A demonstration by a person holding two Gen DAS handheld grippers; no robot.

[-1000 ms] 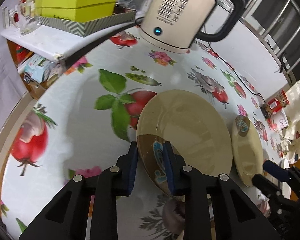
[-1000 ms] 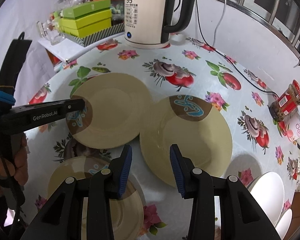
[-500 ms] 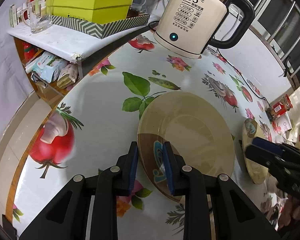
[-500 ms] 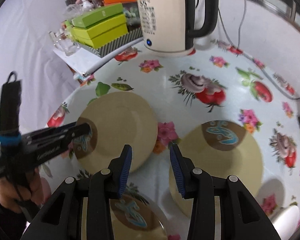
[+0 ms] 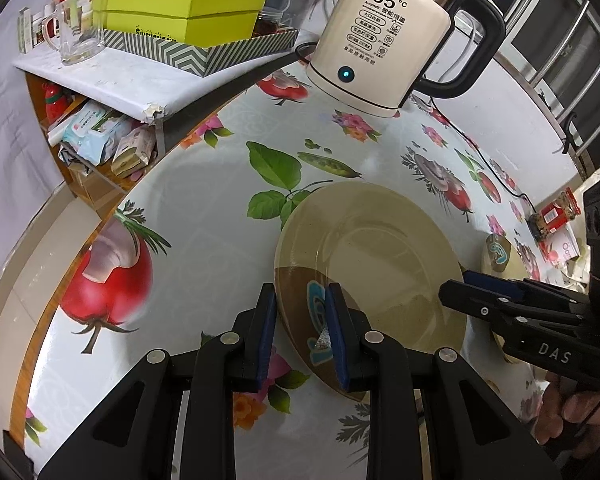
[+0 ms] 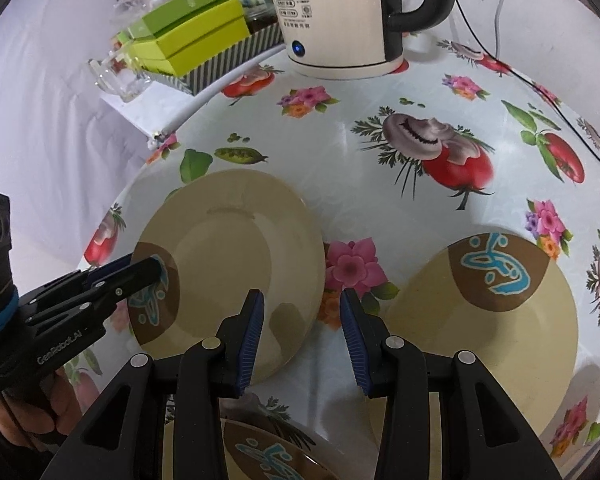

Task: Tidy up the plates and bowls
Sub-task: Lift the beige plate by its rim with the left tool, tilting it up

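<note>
We work on a round table (image 6: 380,92) under a fruit-and-flower cloth, and the biggest thing on it is the cream kettle (image 6: 336,20) at the far edge, with the stack of green boxes (image 5: 188,12) on a shelf past the table's far left edge

Next come three tan plates, each with a brown patch and blue mark. The held plate (image 5: 364,268) sits near the table's left edge, lifted and tilted on its near side in the left-wrist view. The second plate (image 6: 480,320) lies flat toward the right, apart from the first with a pink flower showing between them. The third plate (image 6: 268,452) lies at the near edge, partly hidden under our right tool

Our left gripper (image 5: 300,332) is clamped on the brown rim of the held plate, one pad above and one below. Our right gripper (image 6: 302,336) stands unclenched and empty, hovering over the gap between the first two plates, its left pad above the held plate's right rim

We judge the step is to carry this plate onto another to form a stack. To do it well, we should keep the left grip firm and deep on the rim, hold the plate near level so it cannot slip, and use the right gripper to steady the opposite edge, lowering gently and centred
</note>
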